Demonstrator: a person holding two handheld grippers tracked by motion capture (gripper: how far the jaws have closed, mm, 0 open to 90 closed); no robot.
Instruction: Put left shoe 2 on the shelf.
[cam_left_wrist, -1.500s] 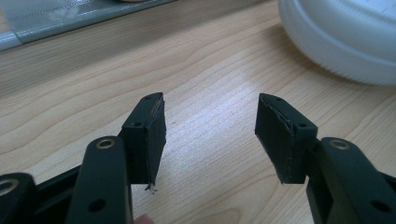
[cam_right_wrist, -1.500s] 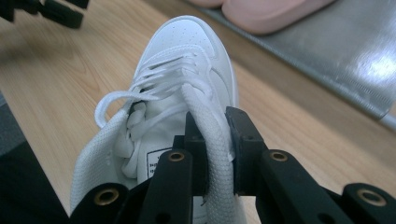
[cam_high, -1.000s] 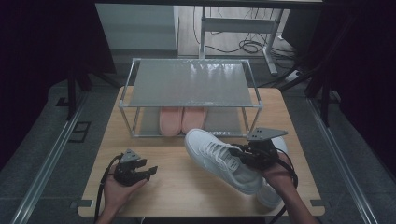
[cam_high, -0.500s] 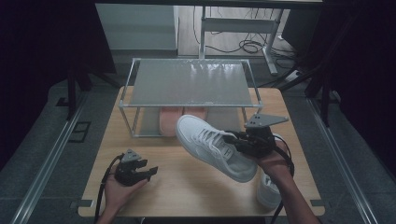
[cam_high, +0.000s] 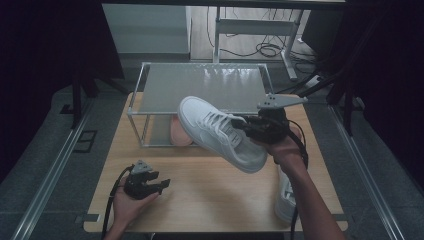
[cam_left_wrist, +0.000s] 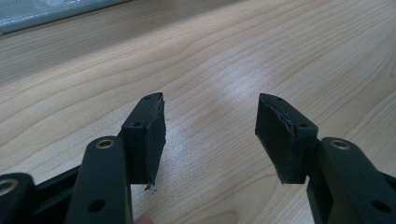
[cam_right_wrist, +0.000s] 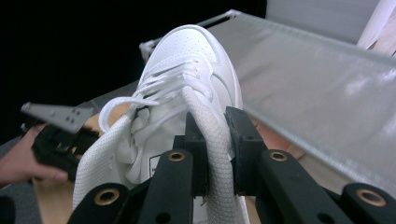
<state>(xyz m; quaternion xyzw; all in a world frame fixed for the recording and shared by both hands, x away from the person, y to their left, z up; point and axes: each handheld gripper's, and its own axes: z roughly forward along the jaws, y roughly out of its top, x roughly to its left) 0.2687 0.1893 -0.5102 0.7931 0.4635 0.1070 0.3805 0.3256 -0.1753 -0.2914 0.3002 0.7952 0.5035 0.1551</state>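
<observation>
A white sneaker (cam_high: 220, 132) hangs tilted in the air in front of the rack, toe pointing up and left toward the shelf top. My right gripper (cam_high: 245, 127) is shut on the padded collar at its heel end; in the right gripper view the jaws pinch that white edge (cam_right_wrist: 215, 126) and the toe (cam_right_wrist: 187, 51) rises ahead. My left gripper (cam_high: 150, 182) rests low at the table's front left, open, with bare wood between its fingers (cam_left_wrist: 210, 126). A second white sneaker (cam_high: 284, 197) lies on the table at the front right, partly hidden by the right forearm.
A metal-framed rack with a grey shelf top (cam_high: 205, 82) stands at the back of the wooden table (cam_high: 210, 200). Pink shoes (cam_high: 179, 132) sit under that shelf. The left hand and its gripper (cam_right_wrist: 56, 135) appear at the left of the right gripper view.
My right gripper has lifted the white sneaker off the table and carried it up and back toward the rack. The left gripper has stayed put.
</observation>
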